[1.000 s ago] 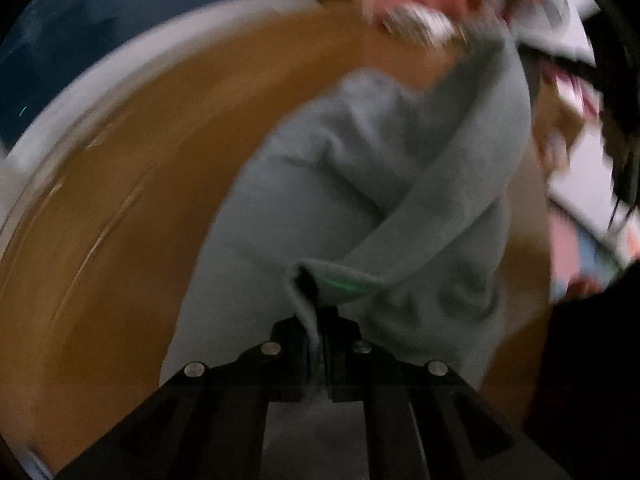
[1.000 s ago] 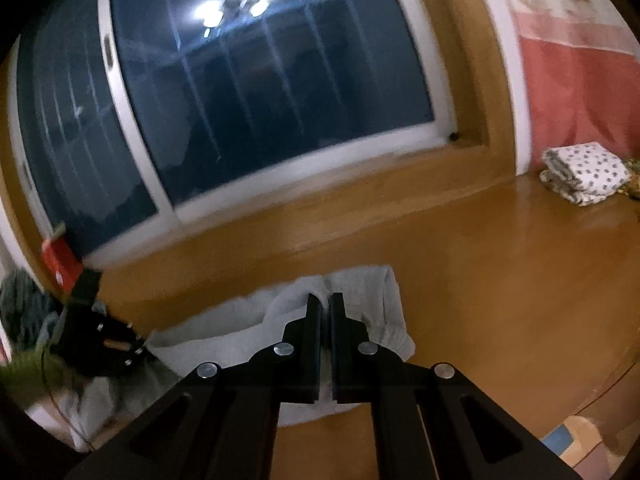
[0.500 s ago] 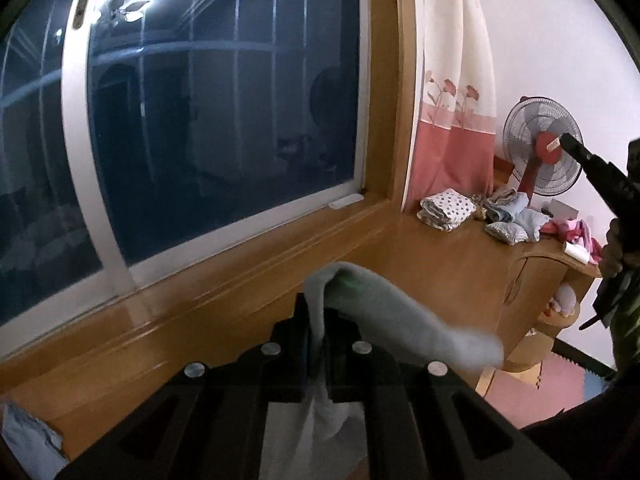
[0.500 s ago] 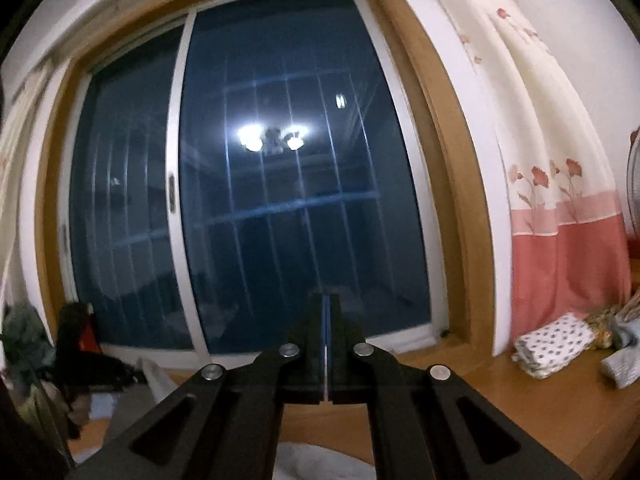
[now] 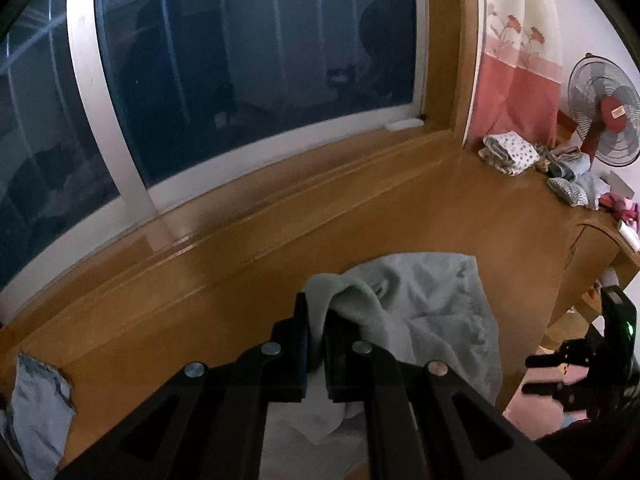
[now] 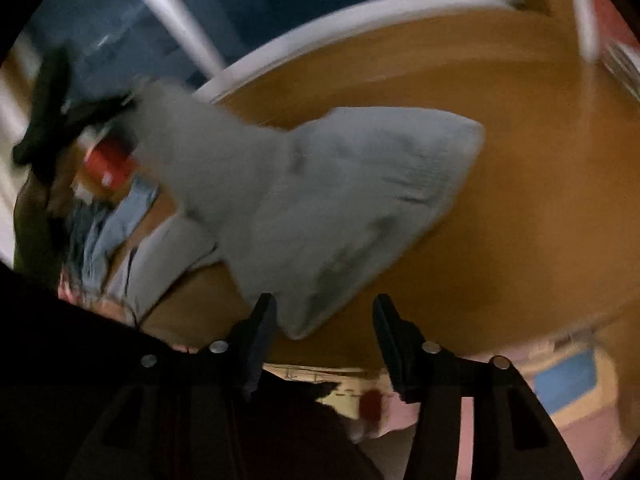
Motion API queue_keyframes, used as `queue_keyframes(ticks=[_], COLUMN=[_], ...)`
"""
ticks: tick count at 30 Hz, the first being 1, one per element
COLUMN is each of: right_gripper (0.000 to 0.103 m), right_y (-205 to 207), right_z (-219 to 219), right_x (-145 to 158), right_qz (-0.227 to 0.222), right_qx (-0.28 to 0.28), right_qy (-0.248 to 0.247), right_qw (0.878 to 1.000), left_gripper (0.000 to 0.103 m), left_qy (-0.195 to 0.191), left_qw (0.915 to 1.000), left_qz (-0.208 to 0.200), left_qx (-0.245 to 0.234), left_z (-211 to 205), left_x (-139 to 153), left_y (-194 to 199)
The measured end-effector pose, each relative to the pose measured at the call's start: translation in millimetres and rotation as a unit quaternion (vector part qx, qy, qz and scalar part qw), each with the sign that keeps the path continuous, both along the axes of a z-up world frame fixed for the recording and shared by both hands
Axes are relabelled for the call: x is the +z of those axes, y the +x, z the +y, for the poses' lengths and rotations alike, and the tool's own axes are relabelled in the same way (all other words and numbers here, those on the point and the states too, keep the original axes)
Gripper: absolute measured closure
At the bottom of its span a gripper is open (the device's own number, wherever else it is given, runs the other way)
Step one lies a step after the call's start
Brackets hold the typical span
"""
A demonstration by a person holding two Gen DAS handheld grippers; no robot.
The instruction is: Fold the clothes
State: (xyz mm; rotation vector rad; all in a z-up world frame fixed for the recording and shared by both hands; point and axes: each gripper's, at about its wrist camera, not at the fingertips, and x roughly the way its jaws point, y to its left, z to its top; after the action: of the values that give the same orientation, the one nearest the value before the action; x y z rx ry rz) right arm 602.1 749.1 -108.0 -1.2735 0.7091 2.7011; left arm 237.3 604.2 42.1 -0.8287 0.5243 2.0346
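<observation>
Gripping pale grey garment, left tongs clenched on pinched fold; rest of cloth draped over wooden counter below dark window. Right tongs opening, garment corner between fingers, unpressed. Folded clothes piled beside fan; fan label unreadable. Containers: none visible.
</observation>
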Motion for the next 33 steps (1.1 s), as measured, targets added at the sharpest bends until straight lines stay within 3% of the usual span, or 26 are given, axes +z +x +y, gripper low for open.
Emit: queue_keyframes(ticks=[3,6,7,8,9,10,12,15,17,21,24,26,28,32,33], right_gripper=[0.045,0.048,0.055,0.088,0.097,0.097,0.098,0.097,0.098,0.098,0.098,0.098,0.098,0.098,0.097], right_y=[-20.4,-39.5,-40.6,-41.3,-40.5,-39.0,-22.9,7.6,33.9,75.7,83.8,70.2,52.5,-3.1,-14.5], right_z=[-33.4,-44.9,-44.8,-44.1,-39.1,-31.9,-16.7,10.6,22.4,33.9,51.1,69.9,93.4,155.2,173.9], right_x=[-6.5,-23.4,-25.7,-27.4,-25.8,-21.4,3.9,69.5,123.0,218.7,255.1,253.7,235.9,166.1,145.8], right_qz=[-0.012,-0.028,-0.028,-0.029,-0.033,-0.031,0.008,0.091,0.155,0.271,0.301,0.274,0.234,0.12,0.094], right_qx=[0.059,0.074,0.066,0.059,0.049,0.032,-0.013,-0.079,-0.108,-0.139,-0.148,-0.164,-0.177,-0.204,-0.205], right_qy=[0.069,0.102,0.114,0.125,0.127,0.12,0.124,0.133,0.15,0.196,0.219,0.256,0.266,0.297,0.276], right_qw=[0.996,0.992,0.991,0.99,0.99,0.992,0.992,0.984,0.971,0.932,0.916,0.913,0.918,0.925,0.934], left_gripper=[0.098,0.098,0.098,0.098,0.098,0.098,0.098,0.098,0.098,0.098,0.098,0.098,0.096,0.095,0.095], left_qy=[-0.003,-0.002,0.0,0.002,0.004,0.007,0.025,0.05,0.069,0.104,0.114,0.106,0.082,0.03,0.015], left_qw=[1.0,0.9999,0.9999,0.9999,0.9999,0.9999,0.9996,0.9981,0.996,0.9896,0.9873,0.9888,0.994,0.9989,0.9993], left_qz=[-0.006,-0.008,-0.008,-0.006,-0.003,0.0,0.009,0.035,0.058,0.098,0.106,0.1,0.062,0.003,-0.006], left_qx=[0.004,0.008,0.008,0.009,0.01,0.011,0.01,0.008,0.003,-0.017,-0.03,-0.034,-0.037,-0.037,-0.034], left_z=[-5.5,-12.4,-14.3,-16.1,-18.5,-21.1,-29.3,-40.5,-47.7,-55.9,-47.9,-30.5,-1.2,58.3,74.1], left_x=[-4.6,-7.5,-8.5,-9.4,-8.6,-7.3,2.5,26.9,49.7,92.5,109.0,102.7,77.5,15.3,-3.9], left_y=[-3.9,-4.8,-4.7,-5.7,-5.3,-4.8,-2.4,2.6,8.9,26.0,31.5,28.7,15.8,-11.9,-19.0])
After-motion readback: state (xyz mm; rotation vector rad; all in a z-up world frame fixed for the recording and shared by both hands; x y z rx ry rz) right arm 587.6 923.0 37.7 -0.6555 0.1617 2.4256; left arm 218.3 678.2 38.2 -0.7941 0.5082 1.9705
